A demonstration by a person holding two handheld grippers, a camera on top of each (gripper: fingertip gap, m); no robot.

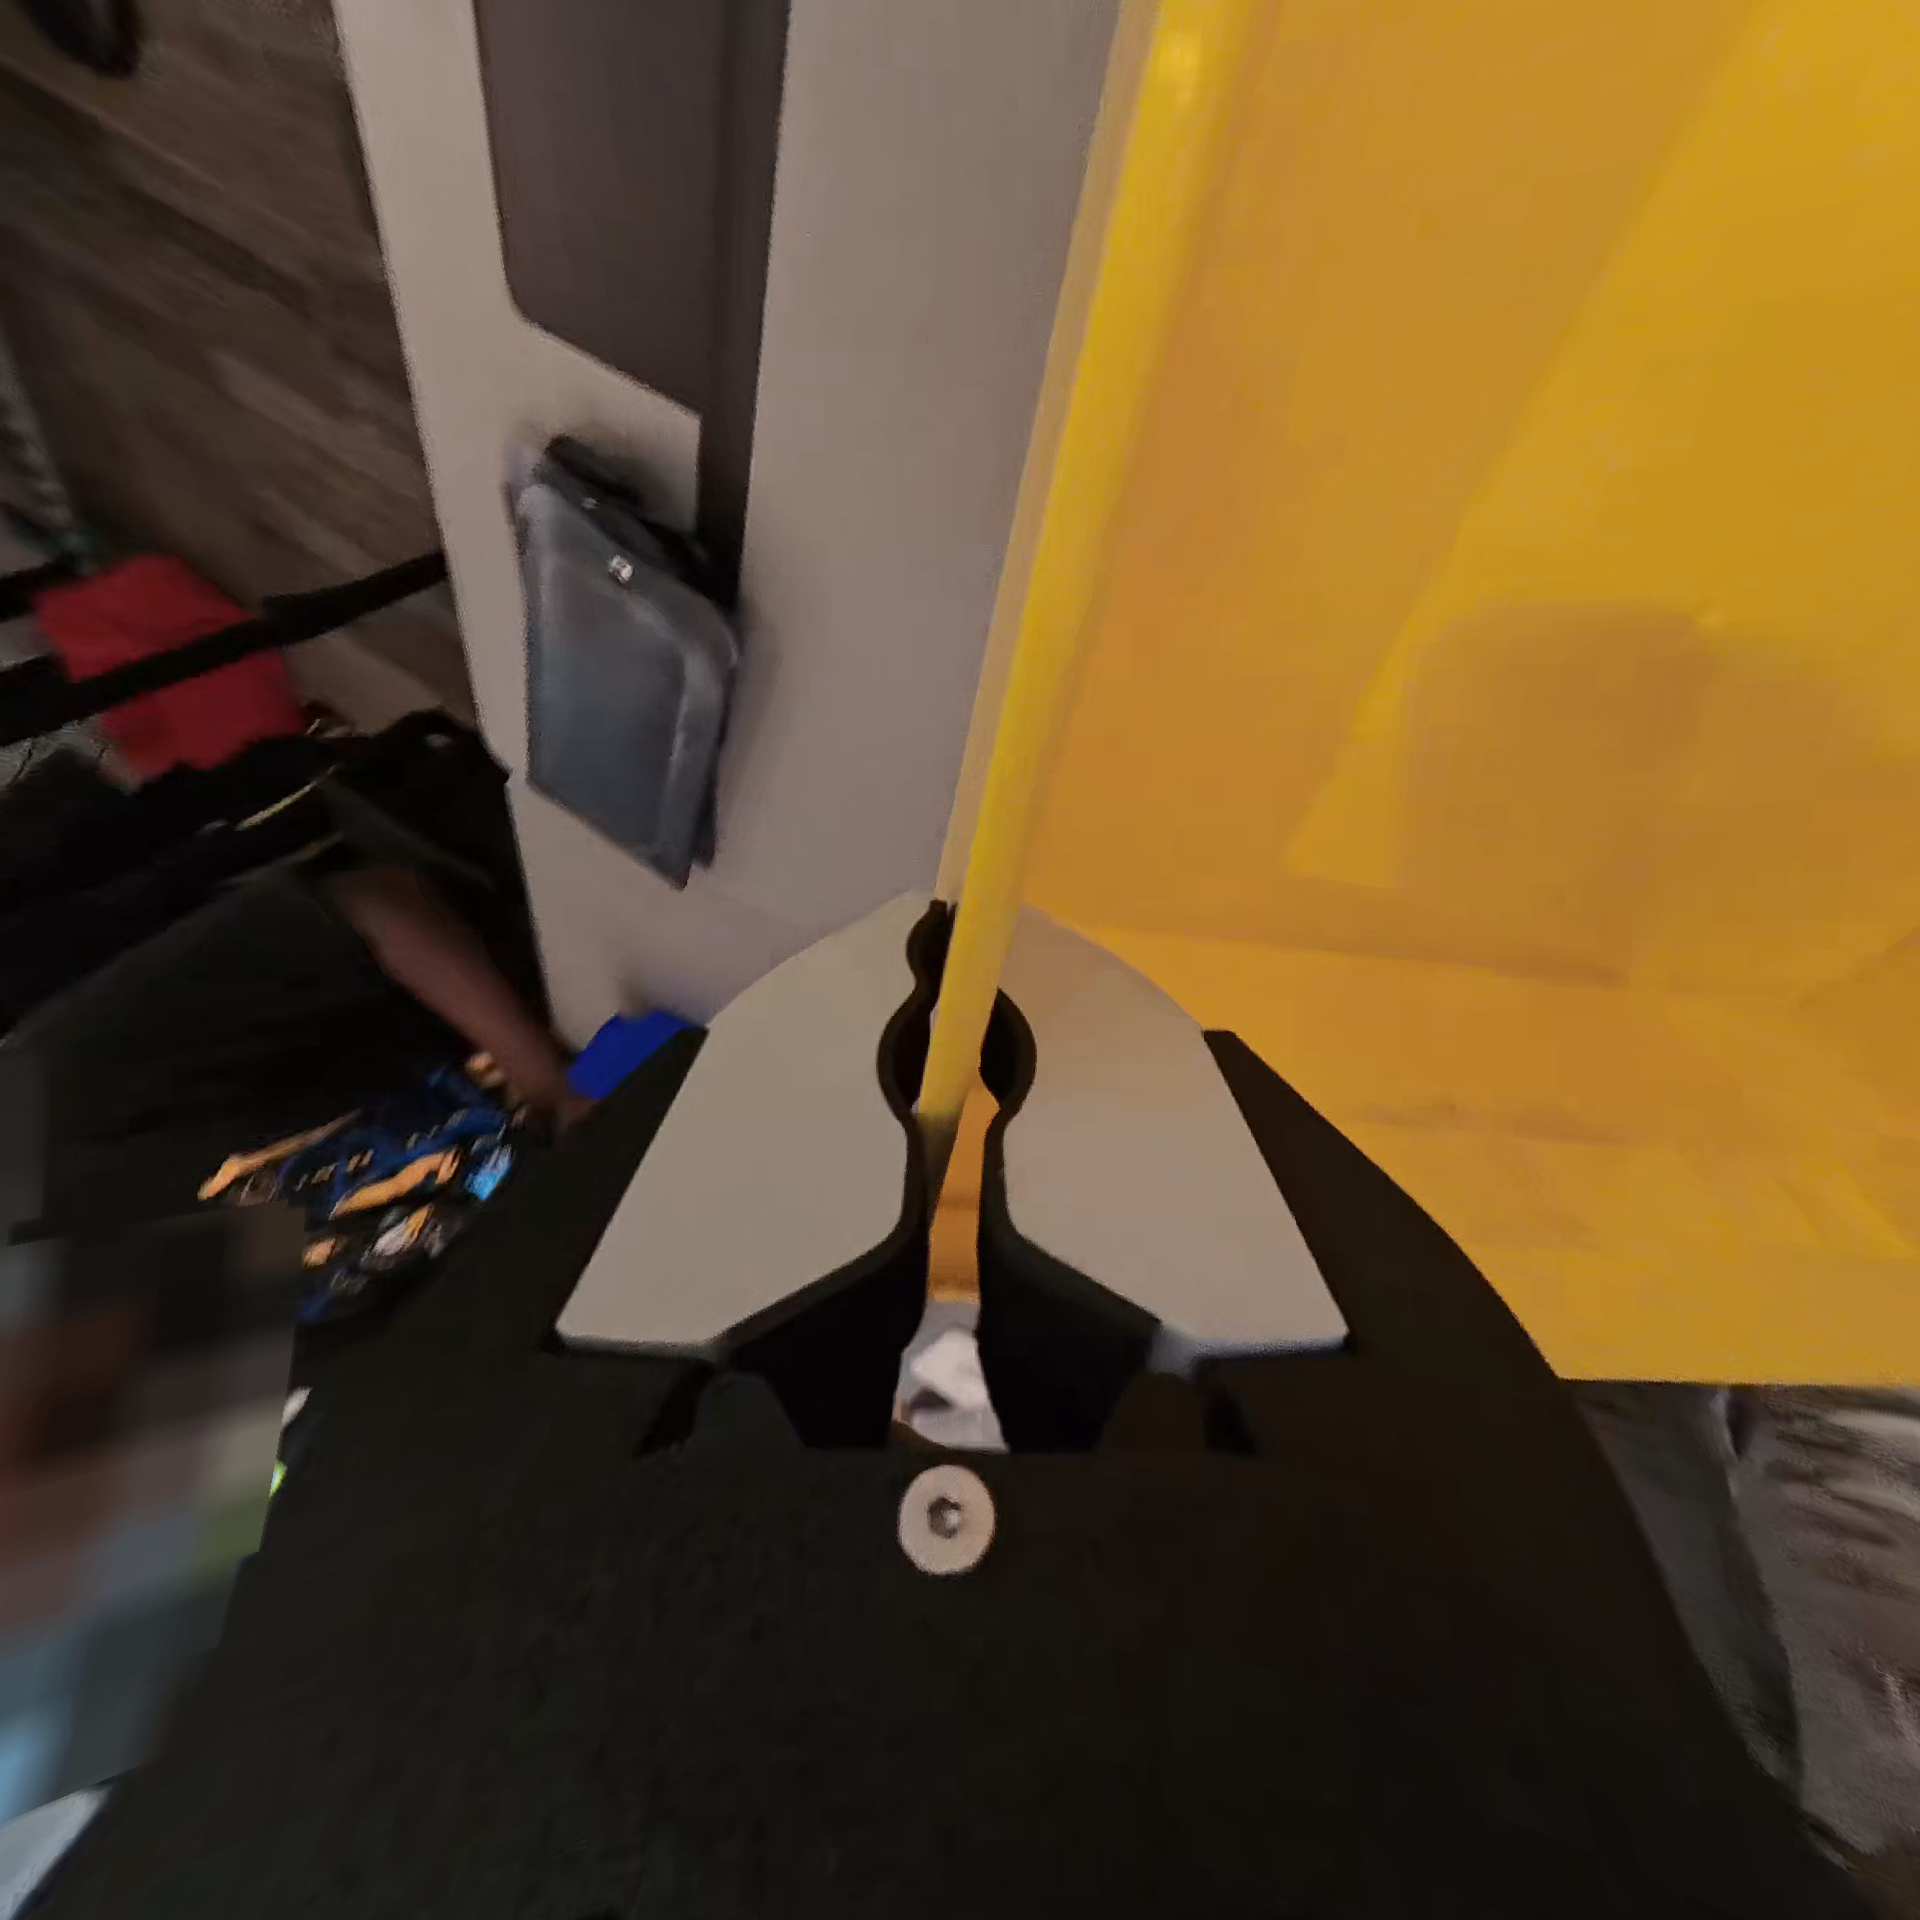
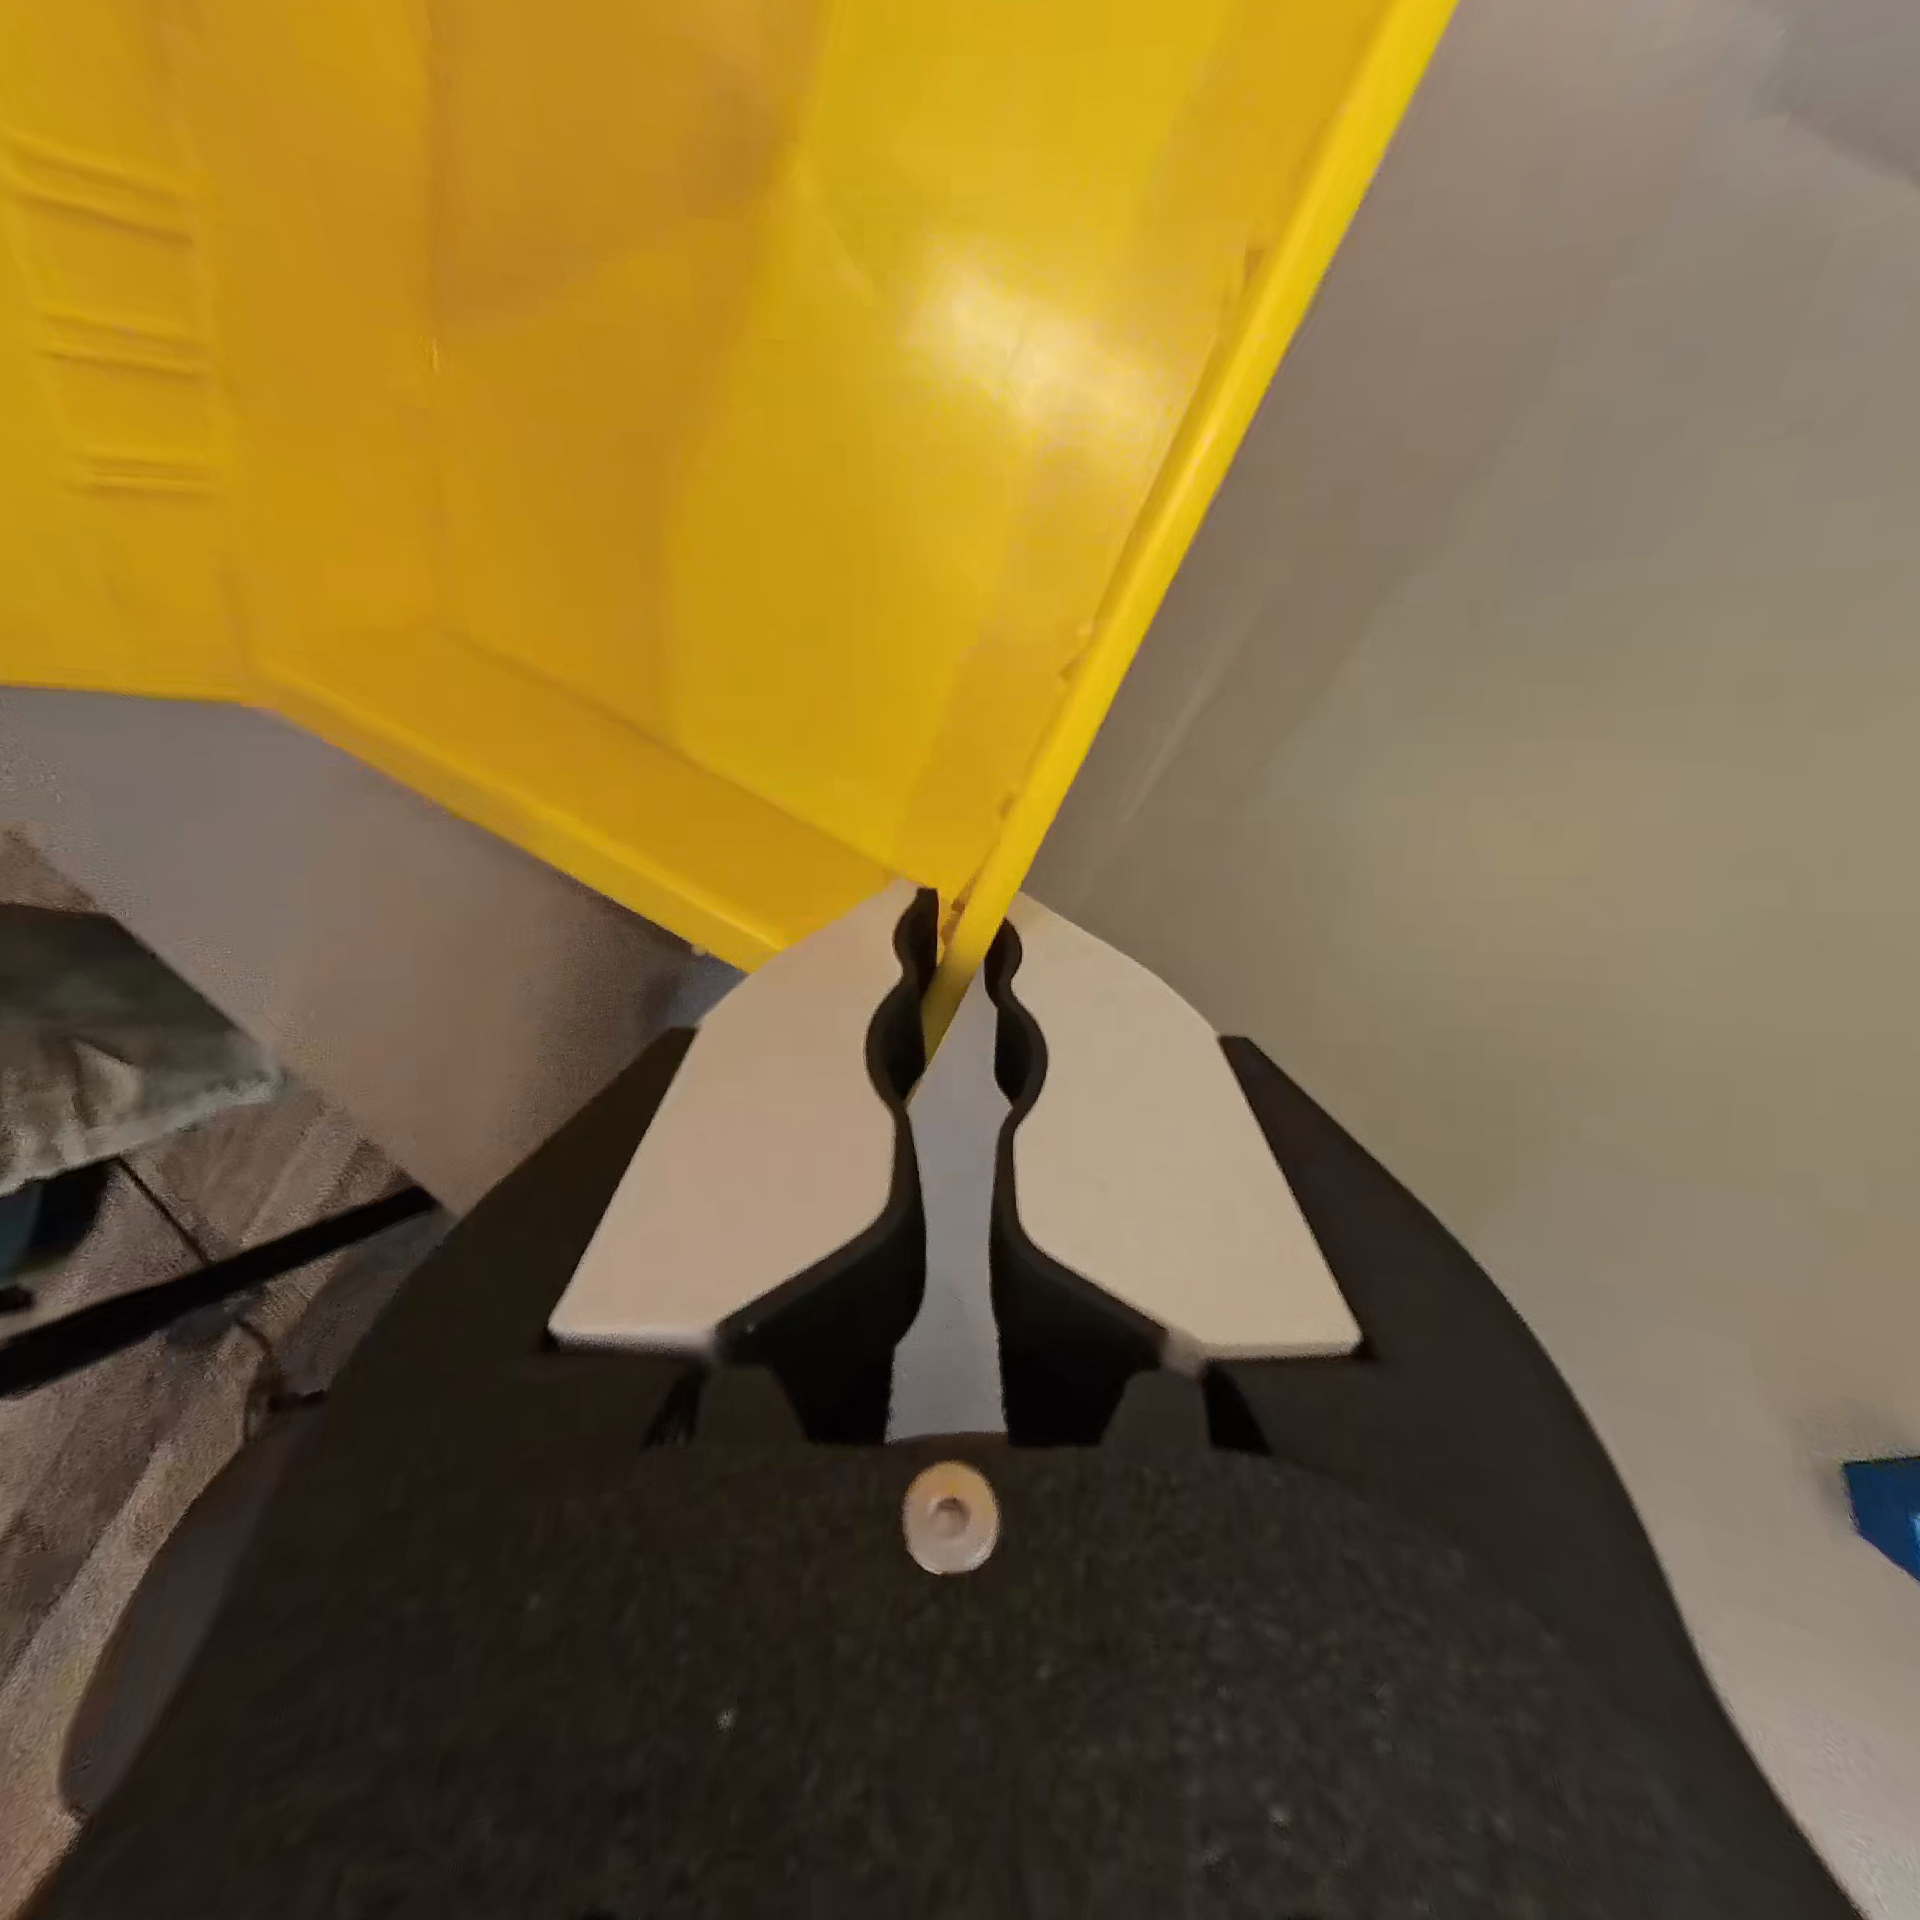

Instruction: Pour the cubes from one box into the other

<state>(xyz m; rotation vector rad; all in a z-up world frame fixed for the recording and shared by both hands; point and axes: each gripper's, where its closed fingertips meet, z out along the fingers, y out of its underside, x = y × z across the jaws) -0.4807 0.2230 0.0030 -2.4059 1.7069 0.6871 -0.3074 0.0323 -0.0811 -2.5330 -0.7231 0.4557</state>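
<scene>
A yellow plastic box [image 1: 1507, 623] fills the right of the left wrist view, tilted, its inside empty as far as it shows. My left gripper [image 1: 951, 935] is shut on the box's rim, one finger on each side of the wall. The same yellow box [image 2: 623, 416] fills the upper left of the right wrist view. My right gripper [image 2: 961, 935] is shut on its opposite rim near a corner. No cubes show in either view. The other box is not clearly in view; a blue edge [image 2: 1886, 1527] shows at the right border.
A white table top [image 2: 1558, 727] lies under the box. A grey pouch-like object [image 1: 623, 675] lies on the table [image 1: 914, 416] by a dark panel. Wood floor, a red item [image 1: 156, 655] and a seated person's arm [image 1: 447, 997] are at the left.
</scene>
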